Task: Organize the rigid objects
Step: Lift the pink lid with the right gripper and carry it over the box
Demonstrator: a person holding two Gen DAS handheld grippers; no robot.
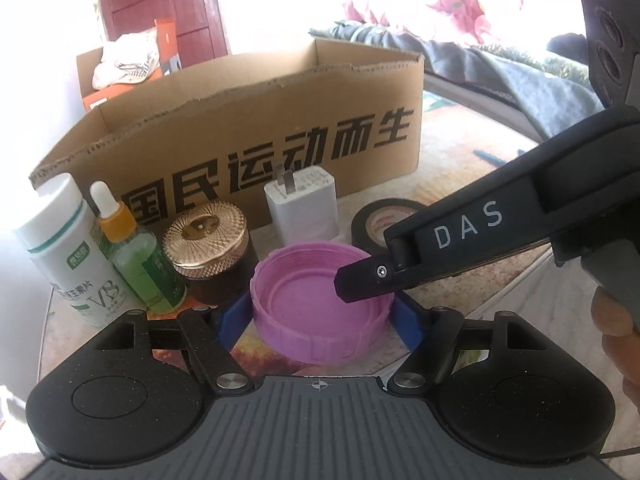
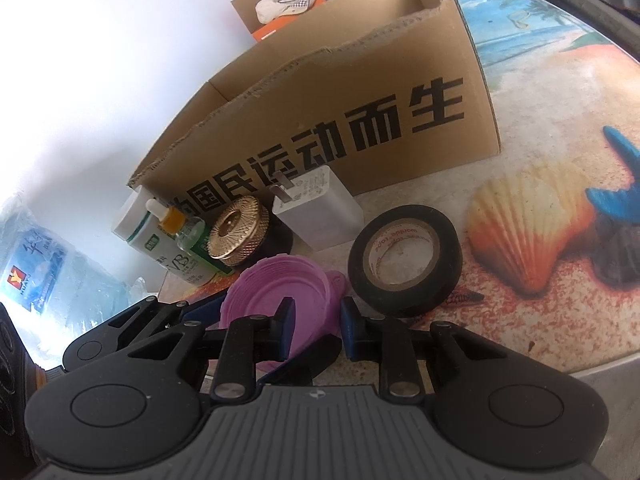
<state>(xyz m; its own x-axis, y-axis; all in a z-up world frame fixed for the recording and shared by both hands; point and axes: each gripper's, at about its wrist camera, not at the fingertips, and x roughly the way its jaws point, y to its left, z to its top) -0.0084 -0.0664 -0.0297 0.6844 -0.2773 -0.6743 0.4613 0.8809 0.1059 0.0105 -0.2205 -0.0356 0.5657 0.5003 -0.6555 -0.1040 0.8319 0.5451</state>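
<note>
The pink plastic lid lies open side up on the tabletop, just in front of the row of small things lined up before the cardboard box: a white bottle, a green dropper bottle, a gold-lidded jar, a white charger and a roll of black tape.

The left tongs stand wide, their blue pads on either side of the lid's ribbed wall; they look to be clasping it across its width, though the contact itself is partly hidden. The right tongs are nearly closed and seem to pinch the lid's right-hand rim, one finger inside the cup and one outside.

I'd judge the lid light, stiff and hardly fragile, a thin shell that may flex a little if squeezed hard. The ribbed outside gives good purchase; the smooth inner face is more slippery. Holding it across the full width by the ribs seems steadier than a rim pinch, which could let it swing or twist on the way to the box.
</note>
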